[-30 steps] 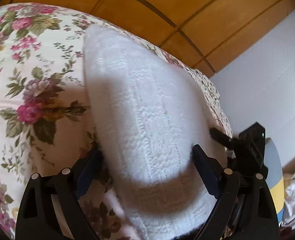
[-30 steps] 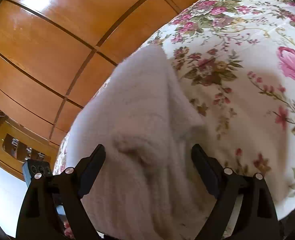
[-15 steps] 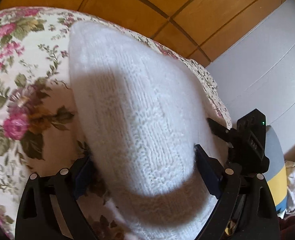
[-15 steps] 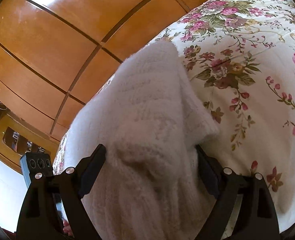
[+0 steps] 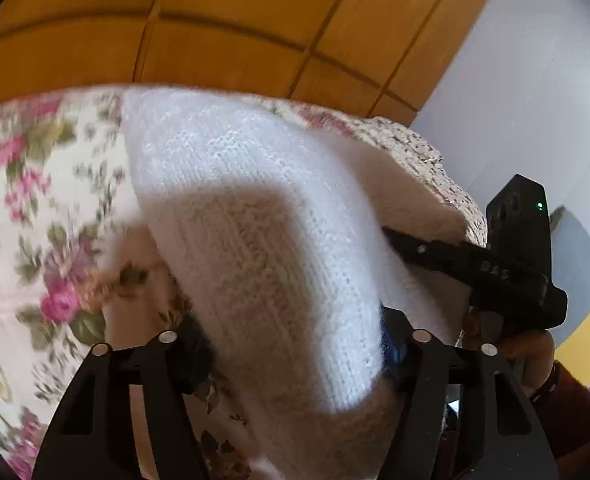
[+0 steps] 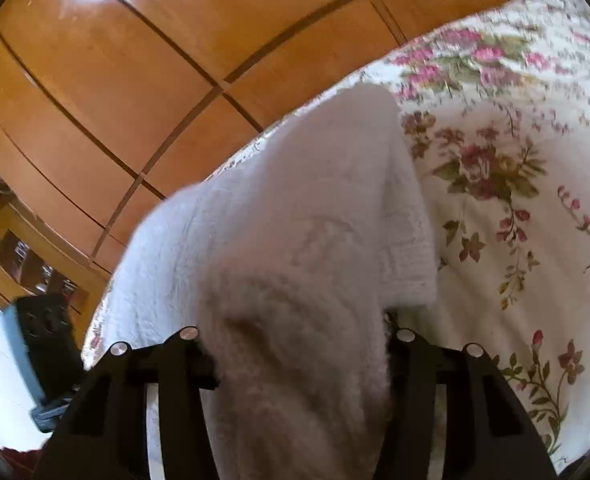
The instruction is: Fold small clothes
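Note:
A white knitted garment (image 5: 247,184) lies on a flowered bedspread (image 5: 35,208), with its near edge bunched and raised. My left gripper (image 5: 295,352) has its jaws closing, and the pads press into the knit from both sides. In the right wrist view the same garment (image 6: 327,184) rises in a fold between the jaws of my right gripper (image 6: 295,352), which are also closing and squeeze it. The right gripper (image 5: 475,268) shows in the left wrist view at the garment's right edge, held by a hand (image 5: 531,356).
The bedspread (image 6: 515,200) stretches on to the right of the garment. Wooden wardrobe panels (image 5: 215,32) stand behind the bed, with a pale wall (image 5: 535,100) to their right. A wooden shelf unit (image 6: 35,264) stands low on the left.
Both pairs of jaws have come in from wide open and now pinch the garment's near edge. Both grippers have rolled and risen a little, lifting the knit off the bedspread.

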`<action>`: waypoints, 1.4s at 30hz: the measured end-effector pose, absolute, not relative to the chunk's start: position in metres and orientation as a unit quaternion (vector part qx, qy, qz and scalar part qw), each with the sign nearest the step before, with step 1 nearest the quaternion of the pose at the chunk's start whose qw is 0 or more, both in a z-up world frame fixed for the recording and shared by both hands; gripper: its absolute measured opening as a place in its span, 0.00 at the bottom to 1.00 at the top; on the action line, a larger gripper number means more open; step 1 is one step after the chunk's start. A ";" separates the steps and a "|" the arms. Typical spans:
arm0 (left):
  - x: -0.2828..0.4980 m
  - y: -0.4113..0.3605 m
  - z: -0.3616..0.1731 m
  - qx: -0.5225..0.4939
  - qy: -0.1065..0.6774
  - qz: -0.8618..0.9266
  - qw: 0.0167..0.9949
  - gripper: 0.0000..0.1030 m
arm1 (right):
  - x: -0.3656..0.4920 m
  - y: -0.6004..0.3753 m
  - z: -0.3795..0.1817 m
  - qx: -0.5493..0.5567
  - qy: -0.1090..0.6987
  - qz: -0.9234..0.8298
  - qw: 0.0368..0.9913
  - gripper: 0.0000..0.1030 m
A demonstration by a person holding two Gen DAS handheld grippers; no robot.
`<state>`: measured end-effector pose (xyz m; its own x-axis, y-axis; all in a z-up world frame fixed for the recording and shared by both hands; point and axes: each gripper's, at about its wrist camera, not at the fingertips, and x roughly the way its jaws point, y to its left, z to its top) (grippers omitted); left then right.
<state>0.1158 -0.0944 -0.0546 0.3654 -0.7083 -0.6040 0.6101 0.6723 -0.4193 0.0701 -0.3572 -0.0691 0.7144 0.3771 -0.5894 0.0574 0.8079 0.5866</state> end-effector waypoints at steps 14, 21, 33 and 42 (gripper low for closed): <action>0.129 -0.111 -0.015 0.000 0.293 -0.422 0.858 0.58 | 0.066 -0.342 -0.033 0.248 0.285 0.068 0.923 0.45; 0.158 -0.156 -0.007 0.023 0.253 -0.447 0.858 0.58 | 0.086 -0.377 -0.019 0.231 0.243 0.022 0.942 0.45; 0.228 -0.274 -0.020 0.060 0.251 -0.466 0.846 0.59 | 0.140 -0.465 -0.033 0.186 0.219 -0.081 0.954 0.45; 0.285 -0.286 -0.086 -0.007 0.406 -0.431 0.806 0.82 | 0.171 -0.514 -0.091 0.259 0.315 -0.130 0.904 0.68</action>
